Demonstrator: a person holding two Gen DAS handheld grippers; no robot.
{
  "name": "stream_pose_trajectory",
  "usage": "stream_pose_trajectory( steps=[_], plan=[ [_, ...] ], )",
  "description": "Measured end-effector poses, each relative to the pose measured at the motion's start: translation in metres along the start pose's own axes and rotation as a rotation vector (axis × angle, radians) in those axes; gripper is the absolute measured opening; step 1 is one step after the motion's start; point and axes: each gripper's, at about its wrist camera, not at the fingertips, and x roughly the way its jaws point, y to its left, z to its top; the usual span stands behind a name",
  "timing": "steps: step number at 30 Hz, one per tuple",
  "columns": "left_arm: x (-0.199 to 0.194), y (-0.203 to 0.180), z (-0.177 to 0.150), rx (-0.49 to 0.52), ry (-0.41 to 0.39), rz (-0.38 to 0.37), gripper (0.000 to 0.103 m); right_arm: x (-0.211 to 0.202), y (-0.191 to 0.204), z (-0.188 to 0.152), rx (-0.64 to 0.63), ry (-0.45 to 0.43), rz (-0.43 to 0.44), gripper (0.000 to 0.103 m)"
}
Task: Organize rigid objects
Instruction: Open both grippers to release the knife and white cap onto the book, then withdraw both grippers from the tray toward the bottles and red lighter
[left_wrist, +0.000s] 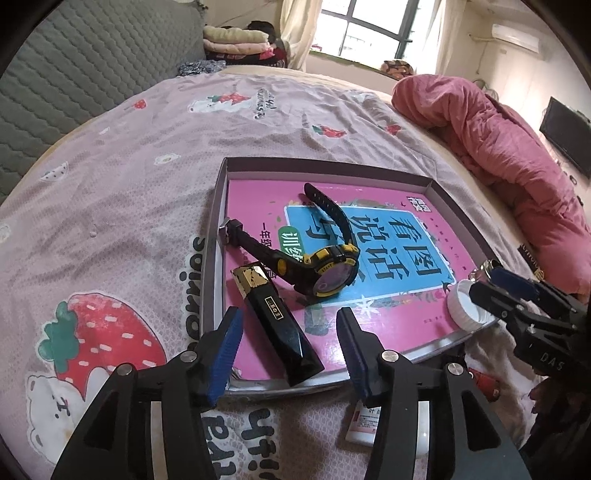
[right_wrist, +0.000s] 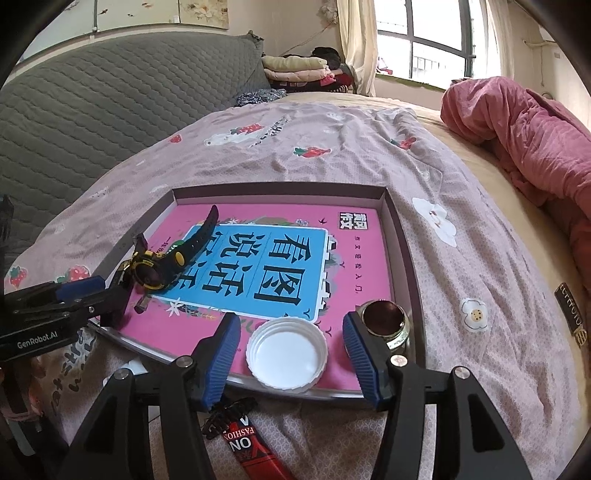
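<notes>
A: Which thing is nearest a grasp?

B: For the left gripper (left_wrist: 290, 343), the black tube with the gold-flecked cap (left_wrist: 275, 319). It lies flat in the shallow box tray (left_wrist: 216, 236), on the pink workbook (left_wrist: 388, 325), at the near left corner.

A: And its long axis?

B: Nearly in line with the gripper, slanting away to the left. The crimped tail sits between the jaws at the tray's near edge, and the cap points away toward the black-and-yellow wristwatch (left_wrist: 330, 267). The jaws stand released, one on each side of the tube, touching nothing.

A: So a straight close takes it across its width?

B: I judge so. The tube is not square to them, though, so a small turn of the wrist would seat it better.

A: The right side?

B: The right gripper (right_wrist: 290, 354) is also spread wide and holds nothing. The white lid (right_wrist: 287, 354), lying upside down at the tray's near edge, rests between its jaws. A small open jar (right_wrist: 386, 323) stands just outside the right jaw, in the tray's near right corner.

A: Which hand goes for the tube?

B: The left; it is the one that straddles it.
</notes>
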Motion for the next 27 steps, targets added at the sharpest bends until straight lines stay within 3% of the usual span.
stream_pose_trajectory(
  steps=[3, 13, 27],
  plan=[
    [-0.005, 0.001, 0.0, -0.01, -0.01, 0.001, 0.06, -0.005, 0.0, 0.001, -0.005, -0.021, -0.004, 0.057],
    [-0.026, -0.002, -0.006, -0.007, -0.043, 0.002, 0.06, -0.019, -0.01, -0.005, 0.026, -0.038, -0.037, 0.057],
    [-0.055, -0.046, -0.027, 0.116, -0.045, -0.044, 0.06, -0.049, 0.0, -0.019, -0.011, -0.055, -0.061, 0.057]
  ],
)
